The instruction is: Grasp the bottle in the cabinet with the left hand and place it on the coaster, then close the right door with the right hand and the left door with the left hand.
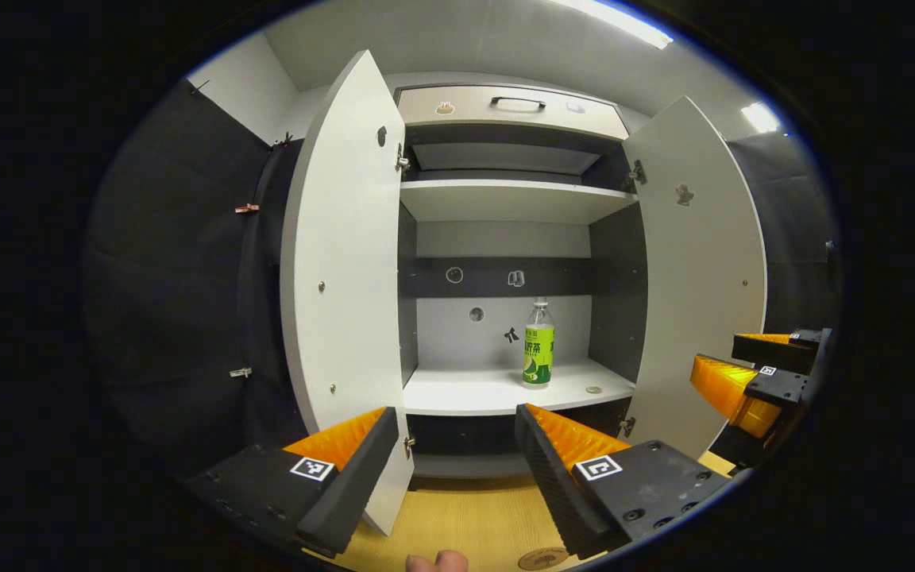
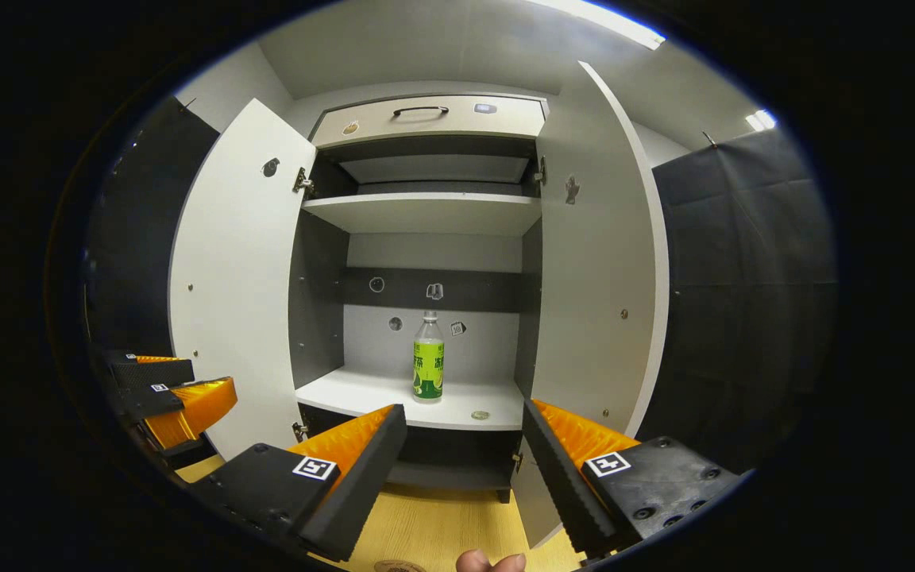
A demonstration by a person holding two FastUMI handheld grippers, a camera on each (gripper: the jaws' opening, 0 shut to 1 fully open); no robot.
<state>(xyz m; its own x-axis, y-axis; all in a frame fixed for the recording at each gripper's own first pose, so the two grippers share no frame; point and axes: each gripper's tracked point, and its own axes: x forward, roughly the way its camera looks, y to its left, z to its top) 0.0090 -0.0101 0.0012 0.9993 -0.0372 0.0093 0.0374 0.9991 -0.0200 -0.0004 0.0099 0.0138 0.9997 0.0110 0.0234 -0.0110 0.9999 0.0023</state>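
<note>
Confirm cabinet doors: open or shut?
Both open. Left door and right door swing outward, exposing the shelves and the upright bottle on the lower shelf.

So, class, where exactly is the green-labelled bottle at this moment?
The bottle stands upright on the cabinet's lower shelf, right of centre in the left gripper view, between the open doors, with a small round disc just to its right.

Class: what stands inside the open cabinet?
On the cabinet's lower shelf stands one upright bottle, a small round disc beside it. The top shelf's surface is hidden.
</note>
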